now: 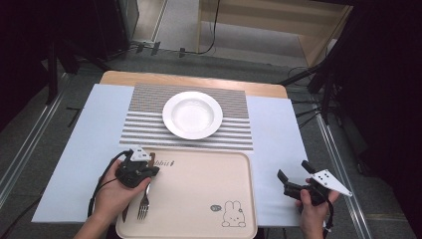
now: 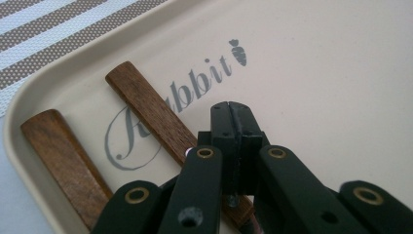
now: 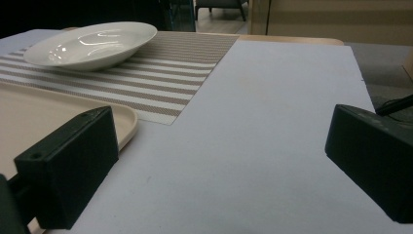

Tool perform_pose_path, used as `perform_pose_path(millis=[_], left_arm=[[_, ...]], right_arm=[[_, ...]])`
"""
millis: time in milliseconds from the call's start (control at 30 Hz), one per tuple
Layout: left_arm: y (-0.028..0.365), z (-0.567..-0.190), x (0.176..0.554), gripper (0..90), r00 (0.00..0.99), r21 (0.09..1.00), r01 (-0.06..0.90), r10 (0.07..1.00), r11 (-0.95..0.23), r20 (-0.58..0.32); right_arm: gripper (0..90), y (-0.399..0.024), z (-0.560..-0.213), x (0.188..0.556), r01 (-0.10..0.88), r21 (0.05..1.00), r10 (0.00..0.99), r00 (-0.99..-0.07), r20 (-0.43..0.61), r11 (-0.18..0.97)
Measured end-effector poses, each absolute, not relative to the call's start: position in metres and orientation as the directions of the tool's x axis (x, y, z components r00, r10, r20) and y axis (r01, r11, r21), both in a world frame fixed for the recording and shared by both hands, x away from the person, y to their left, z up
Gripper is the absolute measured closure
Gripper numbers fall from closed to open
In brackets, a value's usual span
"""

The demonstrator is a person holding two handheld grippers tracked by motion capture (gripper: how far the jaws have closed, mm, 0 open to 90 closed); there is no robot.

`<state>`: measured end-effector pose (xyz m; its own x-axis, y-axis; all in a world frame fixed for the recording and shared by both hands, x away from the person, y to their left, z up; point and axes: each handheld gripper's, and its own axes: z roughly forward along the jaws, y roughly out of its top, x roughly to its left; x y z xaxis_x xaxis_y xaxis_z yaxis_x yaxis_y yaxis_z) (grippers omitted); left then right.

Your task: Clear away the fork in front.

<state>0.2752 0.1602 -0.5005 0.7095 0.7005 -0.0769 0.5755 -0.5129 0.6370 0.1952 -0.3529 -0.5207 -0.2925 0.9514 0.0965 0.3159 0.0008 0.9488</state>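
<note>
wooden fork handle (image 2: 160, 114) clamped in left gripper (image 2: 233, 114).

A fork (image 1: 144, 201) and a knife (image 1: 124, 213) lie side by side at the tray's (image 1: 199, 199) left edge, with the plate (image 1: 192, 114) on the placemat (image 1: 144, 124) behind it.

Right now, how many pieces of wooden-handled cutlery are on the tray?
2, both at the tray's left end: the fork lies under the left tool, and a knife lies just left of it by the rim. The hand may hide more.
</note>
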Motion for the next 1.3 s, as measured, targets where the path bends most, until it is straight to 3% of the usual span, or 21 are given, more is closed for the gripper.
perform_pose_path(millis=[333, 500, 867, 1067, 1133, 1200, 1300], left_arm=[[0.165, -0.499, 0.275, 87.0, 0.702, 0.662, 0.579, 0.704, -0.475, -0.109], [0.167, -0.492, 0.277, 71.7, 0.694, 0.701, 0.572, 0.707, -0.426, -0.136], [0.173, -0.471, 0.288, 26.8, 0.698, 0.778, 0.55, 0.679, -0.303, -0.228], [0.174, -0.463, 0.296, 9.2, 0.705, 0.795, 0.537, 0.668, -0.283, -0.238], [0.174, -0.462, 0.298, 7.9, 0.707, 0.797, 0.535, 0.665, -0.28, -0.241], [0.174, -0.461, 0.301, 1.1, 0.707, 0.798, 0.54, 0.659, -0.267, -0.257], [0.174, -0.459, 0.305, 0.0, 0.697, 0.8, 0.545, 0.665, -0.251, -0.266]], right_arm=[[0.0, -0.353, -0.521, 0.195, 0.316, 0.949, 0.951, -0.293, 0.097, 0.001], [0.0, -0.353, -0.521, 0.195, 0.313, 0.95, 0.952, -0.293, 0.091, 0.006], [0.0, -0.352, -0.52, 0.195, 0.308, 0.951, 0.952, -0.296, 0.084, 0.012], [0.0, -0.351, -0.519, 0.194, 0.303, 0.953, 0.957, -0.281, 0.073, 0.016], [0.0, -0.35, -0.518, 0.194, 0.297, 0.955, 0.958, -0.279, 0.066, 0.02], [0.0, -0.35, -0.518, 0.194, 0.296, 0.955, 0.958, -0.278, 0.064, 0.023], [0.0, -0.35, -0.518, 0.194, 0.298, 0.954, 0.956, -0.286, 0.065, 0.025]])
